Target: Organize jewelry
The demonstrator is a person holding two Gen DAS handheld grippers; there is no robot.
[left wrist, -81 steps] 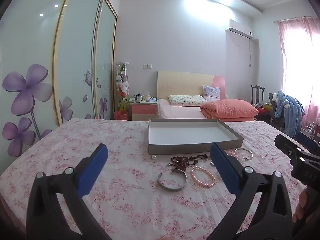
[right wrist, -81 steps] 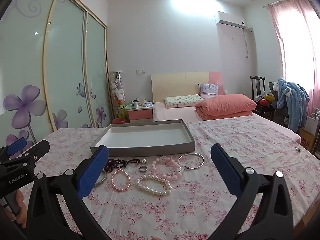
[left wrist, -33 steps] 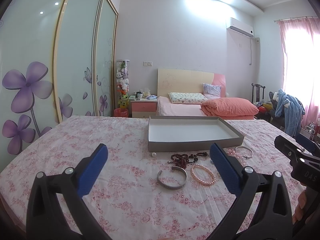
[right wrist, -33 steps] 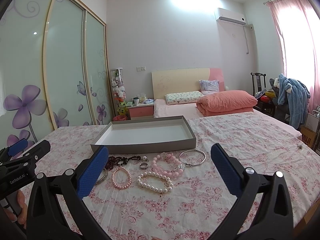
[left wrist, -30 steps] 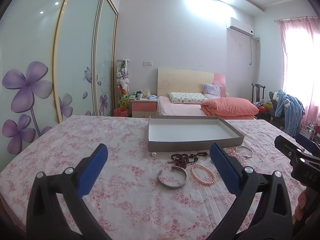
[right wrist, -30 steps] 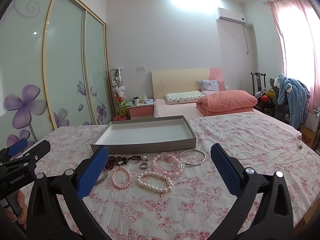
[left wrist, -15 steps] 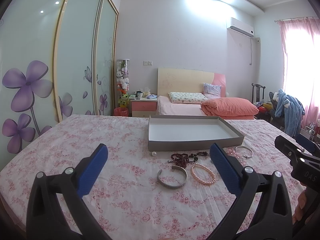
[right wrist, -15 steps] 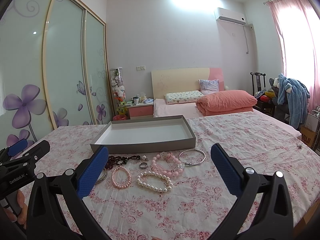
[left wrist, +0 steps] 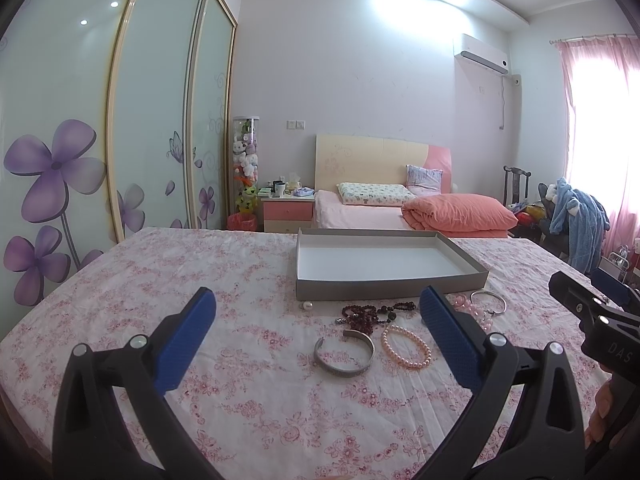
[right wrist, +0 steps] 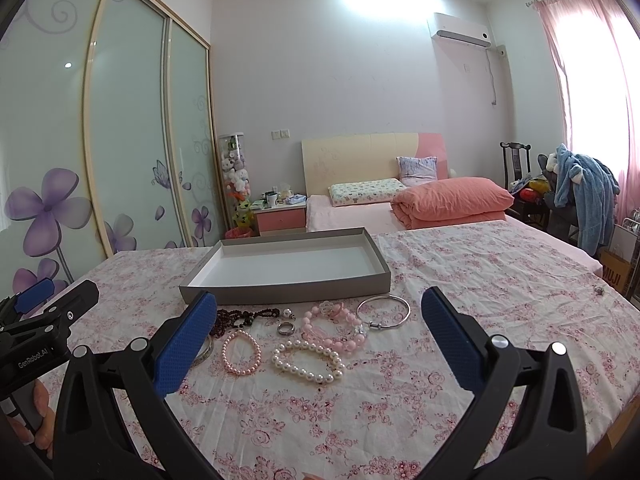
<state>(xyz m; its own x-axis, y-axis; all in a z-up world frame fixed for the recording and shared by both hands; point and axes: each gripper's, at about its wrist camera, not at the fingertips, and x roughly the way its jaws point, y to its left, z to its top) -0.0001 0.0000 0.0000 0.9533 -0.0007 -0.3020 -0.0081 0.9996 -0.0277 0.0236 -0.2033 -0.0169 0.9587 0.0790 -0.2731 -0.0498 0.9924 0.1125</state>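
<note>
Both tongs, left (left wrist: 316, 312) and right (right wrist: 319, 308), are hovering released over the floral desk (right wrist: 480, 280). Five bracelets (plus one bangle (right wrist: 383, 312), one ring (right wrist: 287, 328)) are lying beside one empty tray (right wrist: 288, 286).

Bright, window (right wrist: 588, 80) glare, sharp focus — fisheye-bent edges

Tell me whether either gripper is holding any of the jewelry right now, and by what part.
Nothing is held. The left gripper and right gripper are both open above the floral cloth, and the bracelets, like the white pearl bracelet, lie untouched before the empty tray.
</note>
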